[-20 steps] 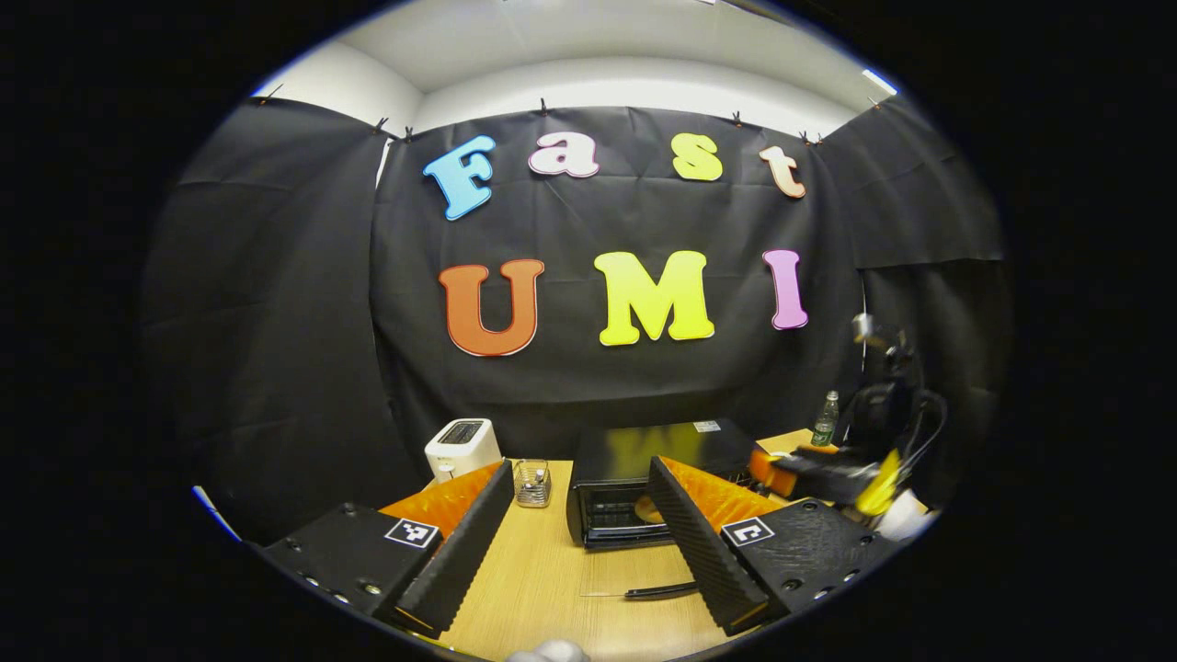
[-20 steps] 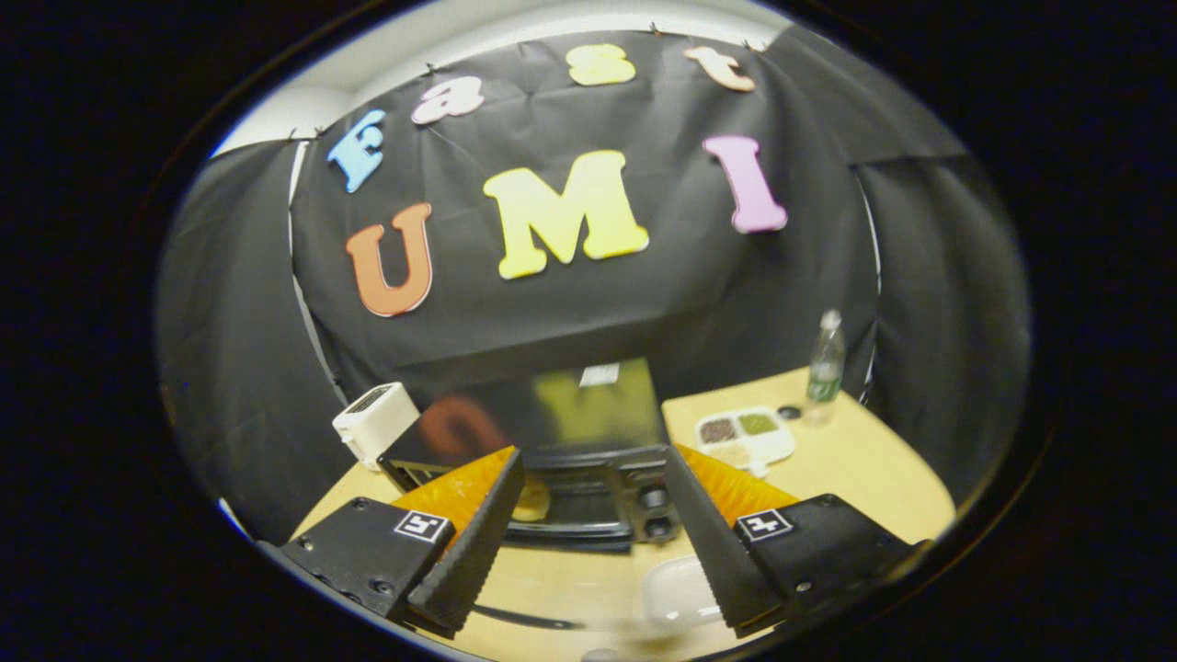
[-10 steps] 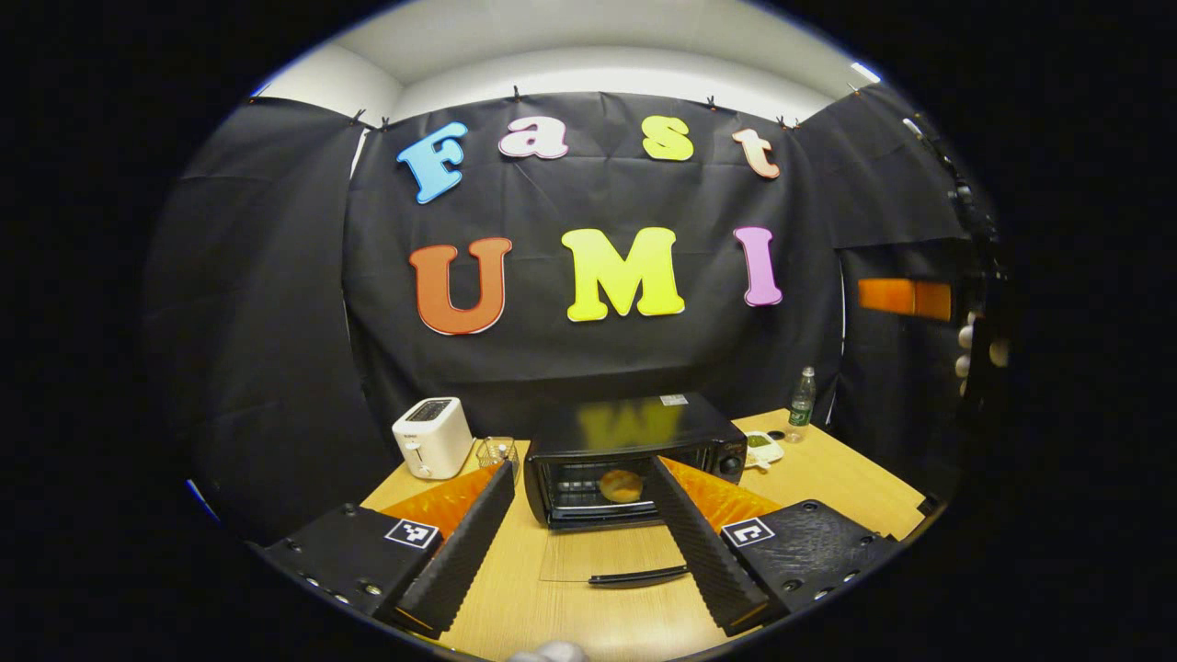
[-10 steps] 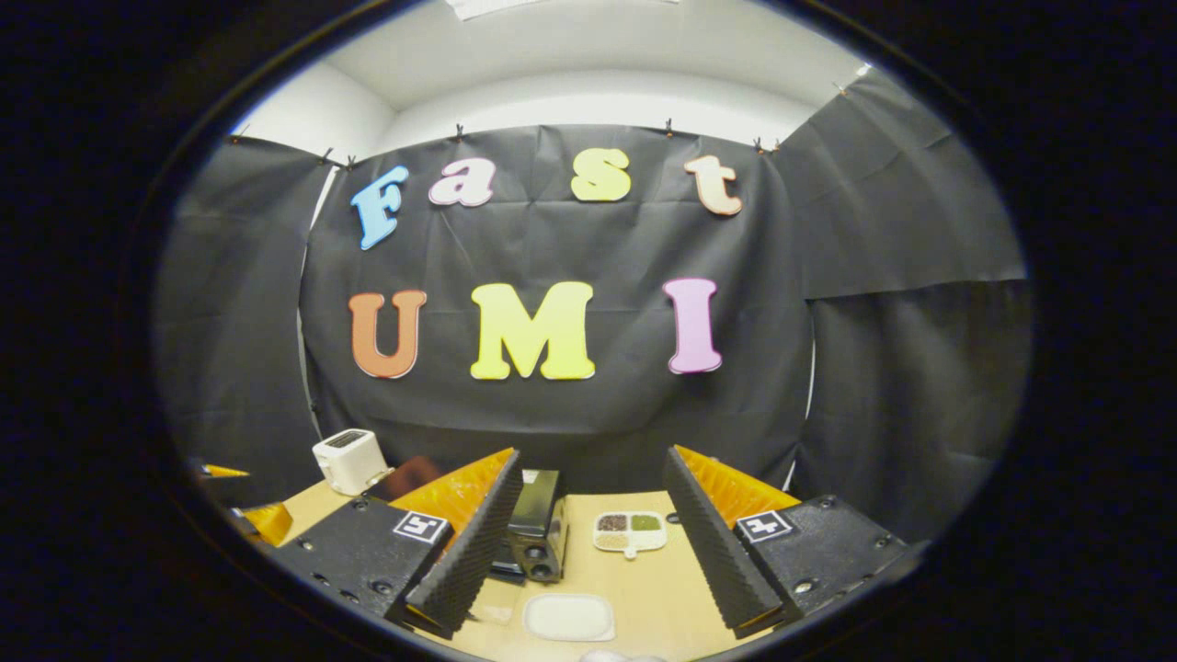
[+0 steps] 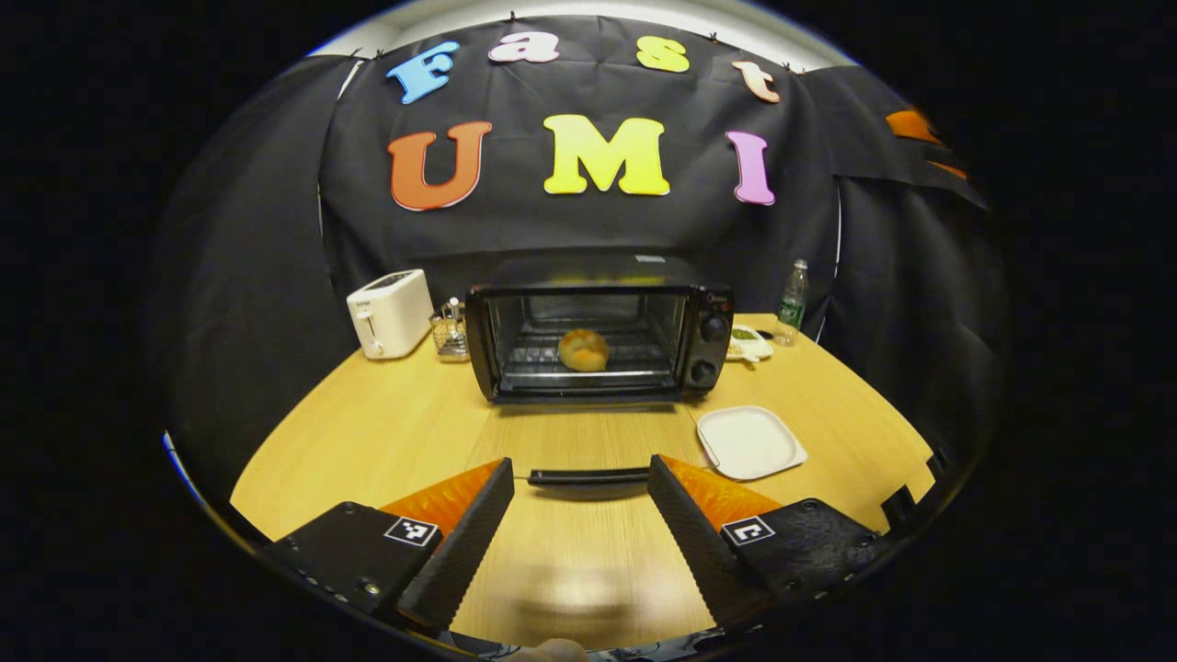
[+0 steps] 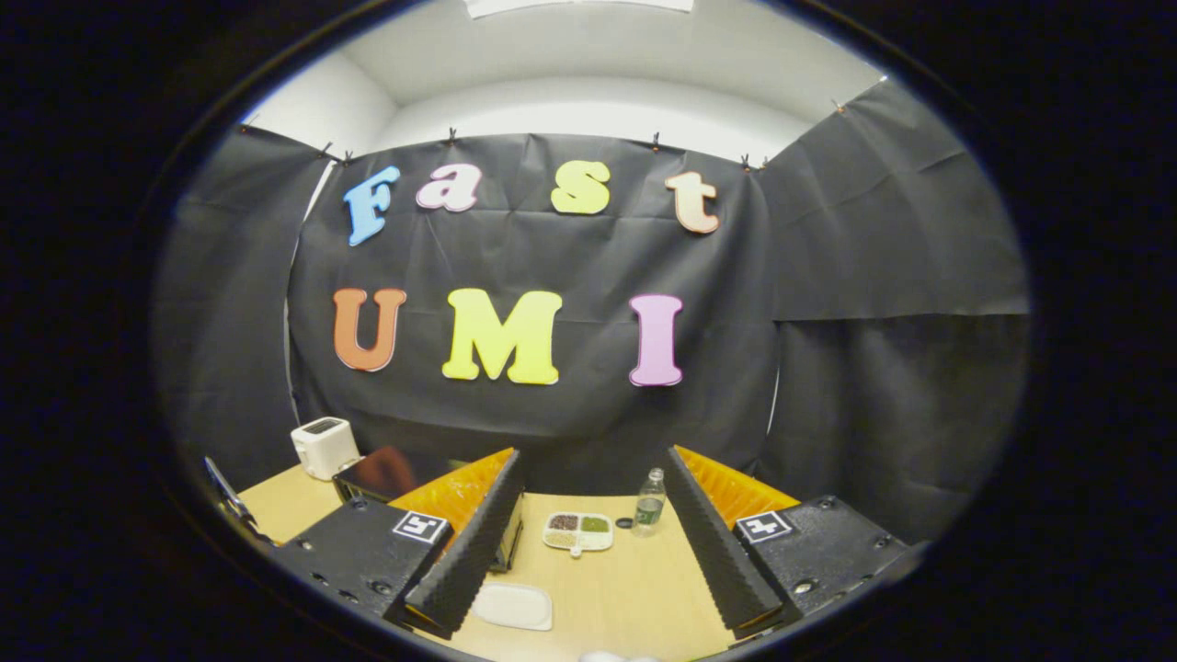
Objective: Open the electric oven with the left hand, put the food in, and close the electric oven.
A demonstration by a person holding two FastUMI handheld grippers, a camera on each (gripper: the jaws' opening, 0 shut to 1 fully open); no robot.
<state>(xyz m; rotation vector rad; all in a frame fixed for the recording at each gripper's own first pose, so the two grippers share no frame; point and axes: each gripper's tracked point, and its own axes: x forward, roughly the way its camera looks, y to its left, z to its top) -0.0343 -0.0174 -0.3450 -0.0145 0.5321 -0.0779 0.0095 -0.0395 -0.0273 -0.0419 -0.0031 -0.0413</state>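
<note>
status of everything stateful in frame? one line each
electric oven: door folded down flat, open
bread roll: inside, on the oven rack
white plate: empty, on the table right of the door
toaster: upright, slots look empty
water bottle: upright, capped
left gripper: open, holding nothing, just short of the door handle
right gripper: open, holding nothing

Wood bench [image 5: 386, 432], light brown. Black oven [image 5: 598, 336] stands at back middle, door [image 5: 588, 441] folded down flat on bench toward front, dark handle [image 5: 588, 476] at door's front edge. White toaster [image 5: 390, 313] left of oven. Small wire basket [image 5: 449, 336] between toaster and oven. White square plate [image 5: 750, 442] right of oven door. Little dish [image 5: 749, 344] with parts just right of oven. Bottle [image 5: 791, 292] beyond dish, near wall.
</note>
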